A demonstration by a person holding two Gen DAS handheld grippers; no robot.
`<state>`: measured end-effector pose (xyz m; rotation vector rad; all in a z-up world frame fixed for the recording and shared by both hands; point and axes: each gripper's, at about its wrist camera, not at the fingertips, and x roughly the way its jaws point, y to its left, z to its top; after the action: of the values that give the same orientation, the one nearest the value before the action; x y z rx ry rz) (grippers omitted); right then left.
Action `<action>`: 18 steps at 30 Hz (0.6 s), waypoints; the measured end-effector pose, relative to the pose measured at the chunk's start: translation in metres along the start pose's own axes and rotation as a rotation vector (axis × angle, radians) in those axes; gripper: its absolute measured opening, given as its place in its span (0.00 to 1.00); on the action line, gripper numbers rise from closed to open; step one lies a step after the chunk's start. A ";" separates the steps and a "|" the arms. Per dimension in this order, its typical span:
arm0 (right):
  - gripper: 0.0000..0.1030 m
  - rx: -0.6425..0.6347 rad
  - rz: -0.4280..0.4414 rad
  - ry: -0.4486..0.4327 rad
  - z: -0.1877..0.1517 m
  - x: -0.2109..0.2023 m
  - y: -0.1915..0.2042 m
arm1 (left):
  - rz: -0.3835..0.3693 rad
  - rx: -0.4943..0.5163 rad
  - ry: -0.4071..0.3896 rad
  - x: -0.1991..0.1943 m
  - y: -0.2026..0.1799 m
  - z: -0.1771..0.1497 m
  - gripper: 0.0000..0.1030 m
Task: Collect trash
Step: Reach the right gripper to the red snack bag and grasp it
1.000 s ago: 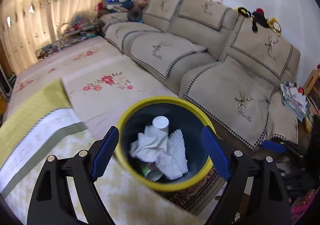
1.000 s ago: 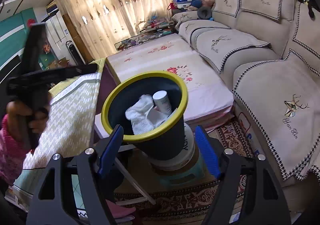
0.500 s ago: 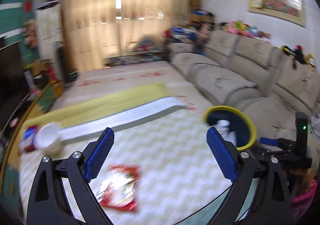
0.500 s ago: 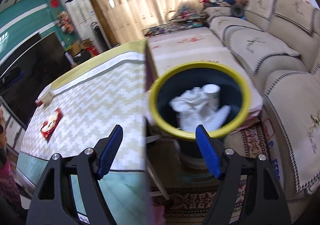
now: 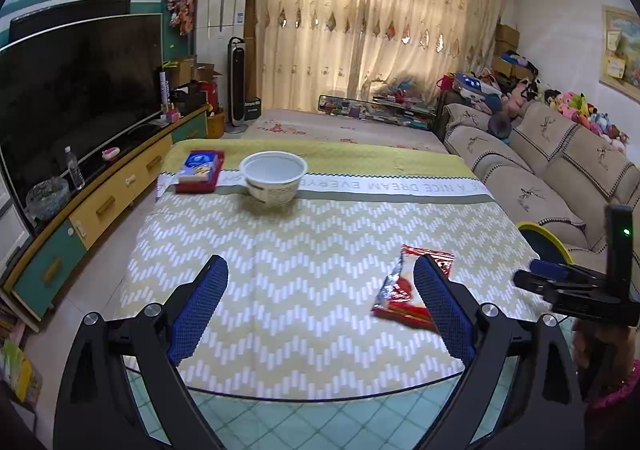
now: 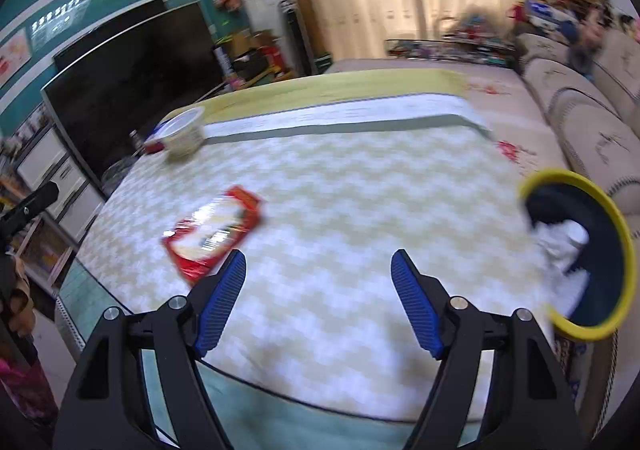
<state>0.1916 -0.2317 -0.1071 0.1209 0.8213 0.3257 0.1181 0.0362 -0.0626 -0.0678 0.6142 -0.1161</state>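
Now both the left gripper (image 5: 321, 304) and right gripper (image 6: 319, 300) are released and empty; next, I think, grasp the red wrapper (image 5: 408, 286) at lower right.

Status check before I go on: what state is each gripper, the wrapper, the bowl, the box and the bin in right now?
left gripper: open, nothing between the fingers
right gripper: open, holds nothing
red wrapper: lying flat on the table cloth
white bowl: upright, looks empty
red and blue box: lying flat beside the bowl
yellow-rimmed bin: uncovered, white trash inside

Home living room: sofa (image 5: 560, 169), television (image 5: 76, 89)
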 end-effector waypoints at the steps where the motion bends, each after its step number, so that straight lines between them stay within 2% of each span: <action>1: 0.69 -0.008 0.006 0.005 0.003 0.006 0.008 | 0.002 -0.001 -0.005 -0.001 0.003 -0.001 0.90; 4: 0.69 -0.016 0.020 0.025 0.011 0.027 0.028 | 0.007 0.009 -0.025 -0.007 0.004 -0.003 0.90; 8: 0.59 0.006 0.001 0.067 0.020 0.057 0.041 | 0.005 0.016 -0.039 -0.013 0.005 -0.003 0.90; 11: 0.54 0.028 -0.017 0.091 0.021 0.072 0.041 | 0.002 0.014 -0.036 -0.014 0.010 -0.004 0.90; 14: 0.53 0.051 -0.038 0.100 0.024 0.080 0.039 | -0.006 0.004 -0.028 -0.014 0.016 -0.008 0.90; 18: 0.44 0.068 -0.047 0.107 0.026 0.086 0.038 | -0.017 -0.007 -0.009 -0.007 0.021 -0.014 0.90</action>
<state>0.2567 -0.1670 -0.1405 0.1485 0.9397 0.2617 0.1061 0.0574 -0.0715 -0.0799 0.6055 -0.1302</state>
